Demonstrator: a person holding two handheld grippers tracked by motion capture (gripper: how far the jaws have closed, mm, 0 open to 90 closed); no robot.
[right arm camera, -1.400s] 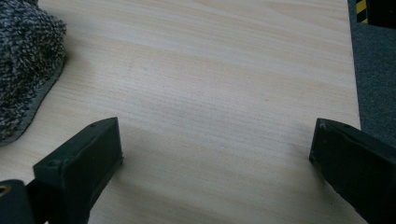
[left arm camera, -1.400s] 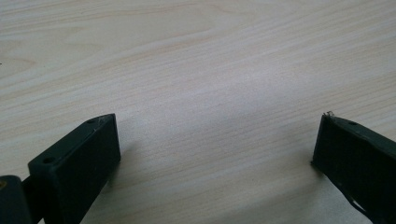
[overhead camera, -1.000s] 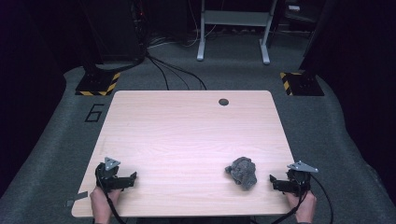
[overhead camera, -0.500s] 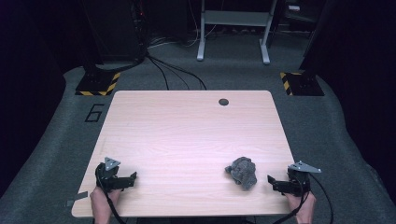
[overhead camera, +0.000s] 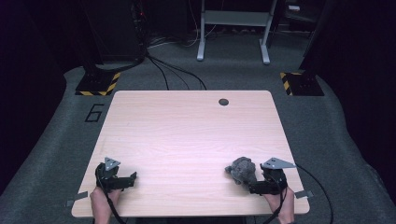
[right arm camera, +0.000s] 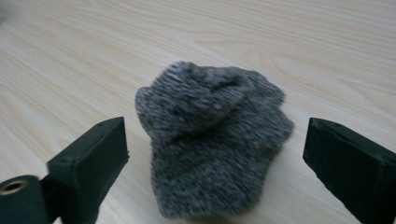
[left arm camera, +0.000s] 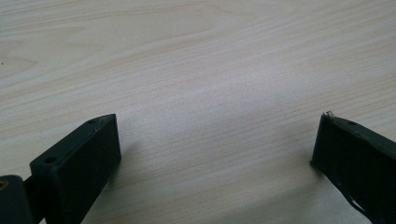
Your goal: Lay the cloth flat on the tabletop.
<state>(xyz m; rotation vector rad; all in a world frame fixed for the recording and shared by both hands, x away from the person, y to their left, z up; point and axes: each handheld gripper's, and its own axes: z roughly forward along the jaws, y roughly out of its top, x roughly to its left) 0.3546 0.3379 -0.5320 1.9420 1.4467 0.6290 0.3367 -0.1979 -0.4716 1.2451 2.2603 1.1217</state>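
Observation:
A crumpled grey knitted sock (overhead camera: 243, 170) lies on the light wooden table (overhead camera: 187, 135) near its front right corner. My right gripper (overhead camera: 254, 185) is right beside it, open, its jaws pointing left. In the right gripper view the sock (right arm camera: 212, 137) sits between the two wide-apart black jaws, touching neither; the right gripper (right arm camera: 215, 154) is low over the tabletop. My left gripper (overhead camera: 130, 179) rests near the front left corner, open. In the left gripper view bare wood shows between the spread jaws of the left gripper (left arm camera: 215, 140).
A round dark cable hole (overhead camera: 223, 101) sits near the table's far edge. Grey carpet surrounds the table, with a painted "6" (overhead camera: 95, 112) at the left, black cables (overhead camera: 173, 70) and yellow-black striped bases (overhead camera: 98, 84) behind, and a metal frame (overhead camera: 233, 28) at the back.
My right gripper has moved left, up to the sock, which now lies between its jaws. The left gripper has stayed put.

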